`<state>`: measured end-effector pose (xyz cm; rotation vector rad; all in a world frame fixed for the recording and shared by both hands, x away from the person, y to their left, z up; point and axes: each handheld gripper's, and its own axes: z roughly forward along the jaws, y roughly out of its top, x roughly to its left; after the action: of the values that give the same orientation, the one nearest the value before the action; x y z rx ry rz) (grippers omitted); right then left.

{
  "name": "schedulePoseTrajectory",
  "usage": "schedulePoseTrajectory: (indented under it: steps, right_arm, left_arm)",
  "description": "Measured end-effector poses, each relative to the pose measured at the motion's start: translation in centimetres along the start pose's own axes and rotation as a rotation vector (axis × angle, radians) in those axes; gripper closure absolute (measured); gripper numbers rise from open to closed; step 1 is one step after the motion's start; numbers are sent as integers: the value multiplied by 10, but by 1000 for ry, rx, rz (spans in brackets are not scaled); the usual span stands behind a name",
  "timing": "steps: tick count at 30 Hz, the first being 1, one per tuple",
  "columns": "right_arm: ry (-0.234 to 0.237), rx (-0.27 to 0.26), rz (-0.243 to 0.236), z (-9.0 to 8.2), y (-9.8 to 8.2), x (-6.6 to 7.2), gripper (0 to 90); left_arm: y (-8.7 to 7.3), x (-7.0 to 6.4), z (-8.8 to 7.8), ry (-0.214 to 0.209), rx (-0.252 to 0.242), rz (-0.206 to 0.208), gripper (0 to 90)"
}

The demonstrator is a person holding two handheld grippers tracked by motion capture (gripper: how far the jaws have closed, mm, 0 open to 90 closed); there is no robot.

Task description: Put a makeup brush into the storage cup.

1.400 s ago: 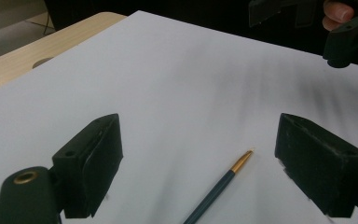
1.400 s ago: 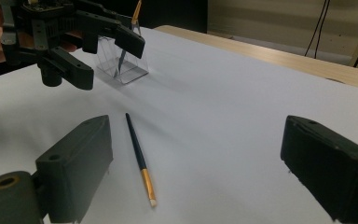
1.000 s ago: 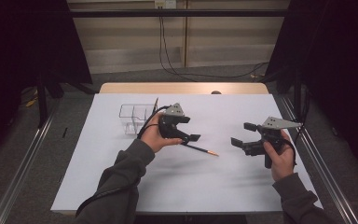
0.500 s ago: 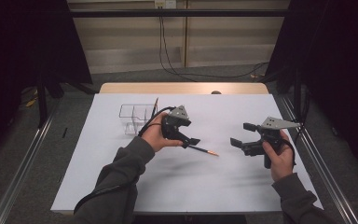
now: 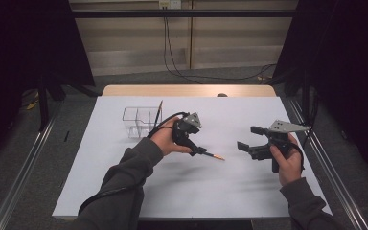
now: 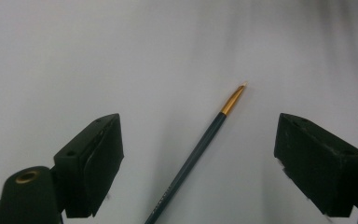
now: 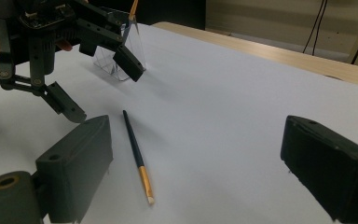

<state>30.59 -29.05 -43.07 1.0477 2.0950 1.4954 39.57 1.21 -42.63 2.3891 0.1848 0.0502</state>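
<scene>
Figure. Left gripper (image 5: 199, 149) poised over a paintbrush (image 5: 213, 155) lying flat on the white-covered counter (image 5: 220, 191), near its middle and a little toward the person's edge. The jaws stand spread and hold nothing; in the left gripper view the dark handle (image 6: 191, 158) runs up between them, its gold ferrule and pale tip pointing away, with neither jaw touching it. The right gripper (image 5: 251, 141) hangs above the counter toward its right edge, well apart from the brush, its jaws likewise released and empty.

Likely faults. The handle is thin and round and lies flush on the sheet, so jaws closing too high would probably miss it, while jaws closing off-centre could roll it aside or pinch the paper. A grasp far back on the handle may let the tip end droop and swing.

Surroundings. A clear divided organiser (image 5: 141, 121) stands toward the far left corner, just beyond the left hand (image 5: 165, 139), with another brush (image 5: 159, 111) leaning upright in it. Should the brush be bound there, that standing brush and the thin partitions could catch it, and the light organiser might tip. The left gripper's cable (image 5: 160, 123) trails close by its wall.
</scene>
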Motion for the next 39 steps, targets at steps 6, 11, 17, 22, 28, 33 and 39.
schedulePoseTrajectory:
  steps: [6,11,17,22,28,33,39]
  right_arm:
    - [-1,-3,5,0,1,0,85]
    - [-1,0,5,0,0,-1,85]
    - [-1,2,8,0,0,-2,85]
    - [1,-8,10,-1,0,-3,85]
    - [-9,-5,12,-3,-1,-4,85]
    - [-10,-9,14,-5,-1,-5,85]
    - [-8,-10,14,-5,-1,-6,85]
  left_arm:
    - [2,-2,2,-12,26,11,153]
    - [3,-2,4,-14,41,17,148]
    - [3,-2,4,-8,50,11,146]
    - [4,-2,7,-9,62,17,147]
    - [7,-2,11,-22,106,38,166]
    - [9,-1,14,-31,147,44,226]
    - [12,-3,18,-40,164,74,324]
